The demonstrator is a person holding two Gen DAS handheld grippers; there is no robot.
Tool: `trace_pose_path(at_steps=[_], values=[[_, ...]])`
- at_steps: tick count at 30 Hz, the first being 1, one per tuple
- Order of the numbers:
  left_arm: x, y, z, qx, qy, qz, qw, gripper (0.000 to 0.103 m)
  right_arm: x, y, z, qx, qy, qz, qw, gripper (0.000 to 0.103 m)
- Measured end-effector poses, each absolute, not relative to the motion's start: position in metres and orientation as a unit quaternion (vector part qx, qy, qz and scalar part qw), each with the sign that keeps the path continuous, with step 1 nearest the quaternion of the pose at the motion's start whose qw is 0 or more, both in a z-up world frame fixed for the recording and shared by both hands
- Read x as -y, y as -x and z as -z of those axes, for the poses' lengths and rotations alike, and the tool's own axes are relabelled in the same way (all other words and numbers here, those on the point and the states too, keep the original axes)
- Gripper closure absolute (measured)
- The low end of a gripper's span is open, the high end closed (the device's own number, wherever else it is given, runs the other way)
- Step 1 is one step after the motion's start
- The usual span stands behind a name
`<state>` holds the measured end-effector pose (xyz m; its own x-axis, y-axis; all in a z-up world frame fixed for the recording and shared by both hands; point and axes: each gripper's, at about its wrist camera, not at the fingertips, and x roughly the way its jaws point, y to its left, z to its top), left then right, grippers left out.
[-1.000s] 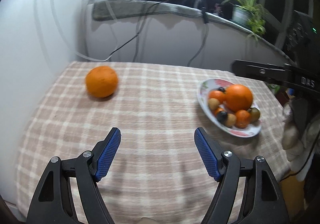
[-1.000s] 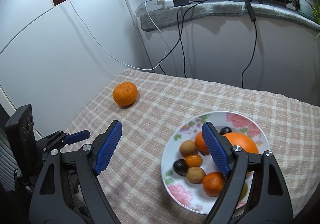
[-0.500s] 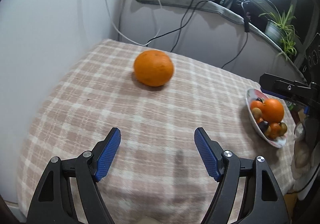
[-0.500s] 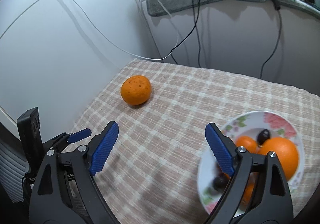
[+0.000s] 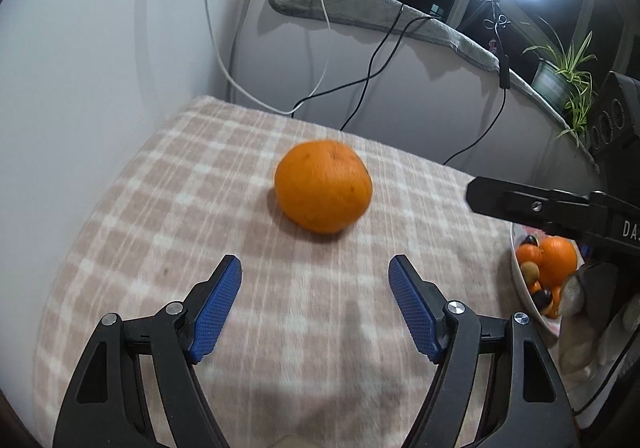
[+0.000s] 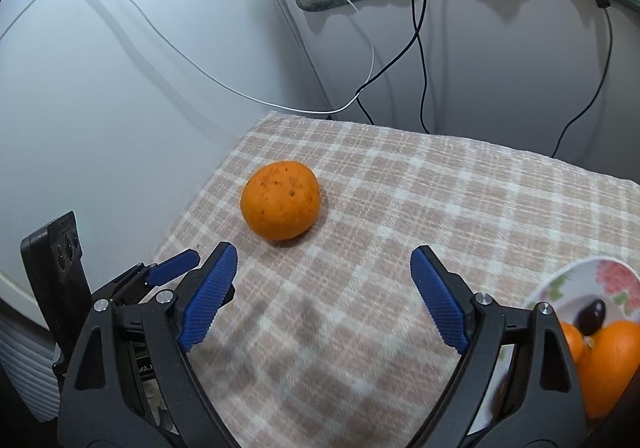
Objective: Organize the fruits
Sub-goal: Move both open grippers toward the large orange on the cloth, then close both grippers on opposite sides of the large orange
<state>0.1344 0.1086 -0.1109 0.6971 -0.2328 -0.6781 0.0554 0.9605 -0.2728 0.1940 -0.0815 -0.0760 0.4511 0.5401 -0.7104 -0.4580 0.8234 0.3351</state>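
Two grippers over the checked cloth, and both stand wide apart with nothing between their blue pads. The left gripper [image 5: 315,272] points straight at the loose orange [image 5: 323,186], which sits alone on the counter [image 5: 168,183] just ahead of its fingertips, not touching either pad. From the right wrist view, the right gripper [image 6: 323,266] hovers with that same orange [image 6: 280,200] ahead and off to its left side, near the counter's far-left edge [image 6: 460,183] by the white wall. The flowered plate [image 6: 560,282] peeks in at lower right, carrying a large orange [image 6: 610,360], a smaller orange fruit and a dark one. In the left wrist view the plate [image 5: 520,284] lies well apart from the loose orange, partly hidden behind the other gripper's black frame.
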Motion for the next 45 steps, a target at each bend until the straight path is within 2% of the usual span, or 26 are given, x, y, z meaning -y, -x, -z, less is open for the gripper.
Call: trace_pose_path(at_steps=[20, 34, 45], values=[[-0.116, -0.192, 0.123, -0.393, 0.133, 0.125, 0.901, 0.027, 0.04, -0.254, 0.11, -0.487, -0.124, -0.314, 0.806, 0.012], [-0.118, -0.205, 0.128, -0.403, 0.151, 0.146, 0.891, 0.022, 0.014, -0.26, 0.115, -0.498, -0.118, -0.331, 0.793, 0.013], [-0.122, -0.205, 0.13, -0.399, 0.168, 0.161, 0.887, 0.024, 0.013, -0.268, 0.13, -0.516, -0.115, -0.327, 0.784, 0.017]])
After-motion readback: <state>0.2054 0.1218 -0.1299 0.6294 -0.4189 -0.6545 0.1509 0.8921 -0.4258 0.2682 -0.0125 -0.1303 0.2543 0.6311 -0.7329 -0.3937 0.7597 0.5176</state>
